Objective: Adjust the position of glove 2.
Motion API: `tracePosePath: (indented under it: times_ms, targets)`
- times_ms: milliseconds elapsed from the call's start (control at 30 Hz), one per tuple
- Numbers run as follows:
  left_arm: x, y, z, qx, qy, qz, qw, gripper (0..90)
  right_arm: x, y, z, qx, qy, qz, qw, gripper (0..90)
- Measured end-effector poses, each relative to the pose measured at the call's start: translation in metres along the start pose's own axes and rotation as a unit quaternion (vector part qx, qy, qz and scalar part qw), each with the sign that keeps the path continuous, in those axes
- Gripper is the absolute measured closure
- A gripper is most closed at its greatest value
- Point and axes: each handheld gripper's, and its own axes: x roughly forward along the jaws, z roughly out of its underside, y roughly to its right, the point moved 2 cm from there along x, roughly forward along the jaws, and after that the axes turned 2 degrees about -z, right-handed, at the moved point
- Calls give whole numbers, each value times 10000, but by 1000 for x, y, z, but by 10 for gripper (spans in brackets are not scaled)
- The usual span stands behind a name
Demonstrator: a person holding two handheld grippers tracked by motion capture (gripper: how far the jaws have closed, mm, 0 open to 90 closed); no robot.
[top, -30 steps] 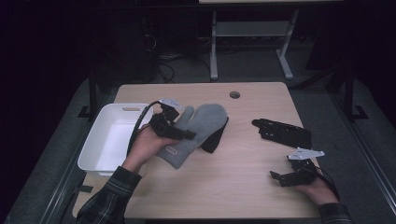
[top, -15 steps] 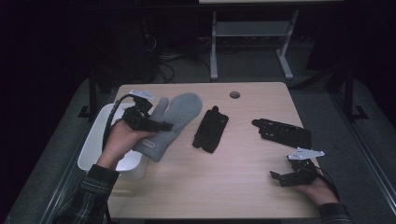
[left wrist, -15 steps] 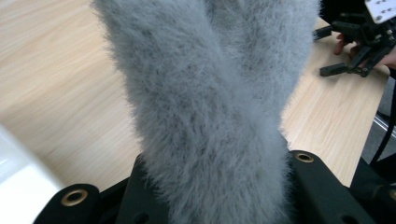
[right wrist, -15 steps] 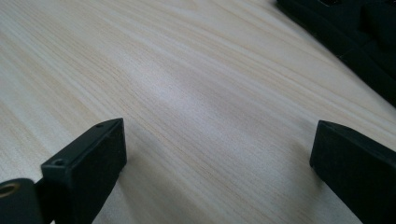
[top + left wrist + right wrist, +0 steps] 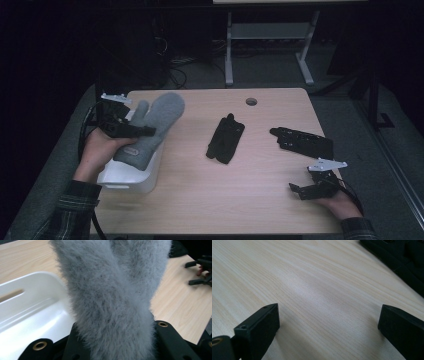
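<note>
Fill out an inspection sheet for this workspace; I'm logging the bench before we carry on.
Surface: wooden table, with a round cable hole near its far edge.
Job's things: grey mitten held over the white bin at the table's left edge; two black gloves on the table, one in the middle, one to the right.
Clutter: nothing seen.
Grippers: left gripper shut on the mitten; right gripper open and holding nothing, low over the table near its right front corner.
Cables: one trails from the left gripper; a tangle lies on the floor beyond the table.
Surroundings: dark room, with a table frame behind.
</note>
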Motion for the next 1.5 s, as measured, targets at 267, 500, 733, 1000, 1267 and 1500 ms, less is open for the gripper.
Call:
tracePosePath:
  times_ms: [267,500,733,1000,1267,1500]
  targets:
    - [-11,-33,20,-390,-64,-235,9989,644,0,0,0,0,0,3,10000,34]
    - [4,-52,37,-664,-230,-298,9971,643,0,0,0,4,1,3,10000,34]
    - [27,-72,57,-950,-538,-299,9936,642,0,0,0,3,0,3,10000,34]
    - [55,-91,76,-1189,-926,-342,9880,635,0,0,0,4,1,3,10000,34]
    - [74,-103,91,-1287,-1168,-429,9838,585,0,0,0,6,2,3,10000,34]
    - [74,-102,90,-1027,-1155,-799,9848,278,0,0,0,4,1,4,10000,34]
